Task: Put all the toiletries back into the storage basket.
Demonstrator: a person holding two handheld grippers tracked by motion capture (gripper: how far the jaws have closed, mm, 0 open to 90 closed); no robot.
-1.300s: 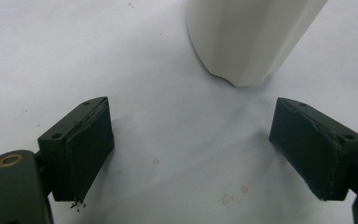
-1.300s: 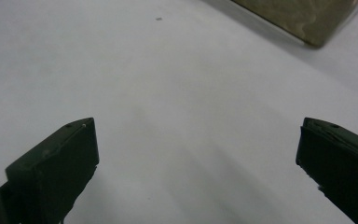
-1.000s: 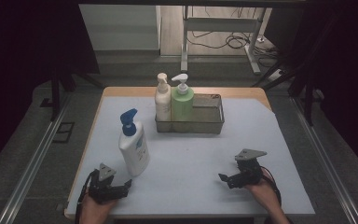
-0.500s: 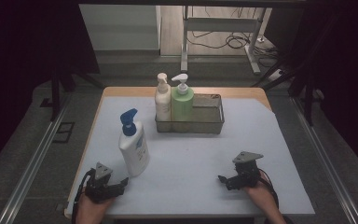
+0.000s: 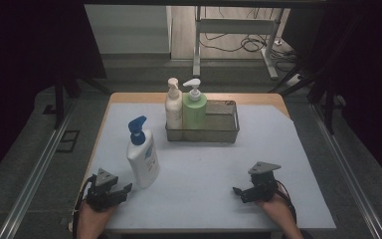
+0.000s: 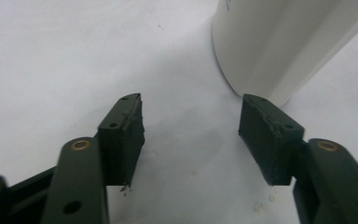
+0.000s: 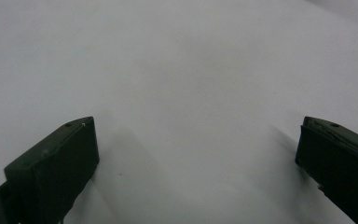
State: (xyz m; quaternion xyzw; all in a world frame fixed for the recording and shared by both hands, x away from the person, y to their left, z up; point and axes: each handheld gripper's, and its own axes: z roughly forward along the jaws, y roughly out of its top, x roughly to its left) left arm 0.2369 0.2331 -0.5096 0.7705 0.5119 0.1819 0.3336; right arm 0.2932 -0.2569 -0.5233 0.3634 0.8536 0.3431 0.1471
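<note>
Left hand-held gripper [image 5: 121, 190], jaws just closing on nothing, sits near the white blue-pump plastic bottle [image 5: 143, 158]. Right hand-held gripper [image 5: 238, 191] gapes wide over bare white surface [image 5: 209, 169].

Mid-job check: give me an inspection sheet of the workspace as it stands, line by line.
Surface: pale mat on a wooden table, a few small specks.
Job's things: white bottle with blue pump upright on the mat, just beyond the left claw.
Clutter: wire basket holding a cream pump bottle and a green pump bottle.
Grippers: left claw open, jaws have just been closing, nothing between them; right claw open wide over bare mat.
Cables: black loops on the floor behind.
Surroundings: dark curtains, metal frame legs.
</note>
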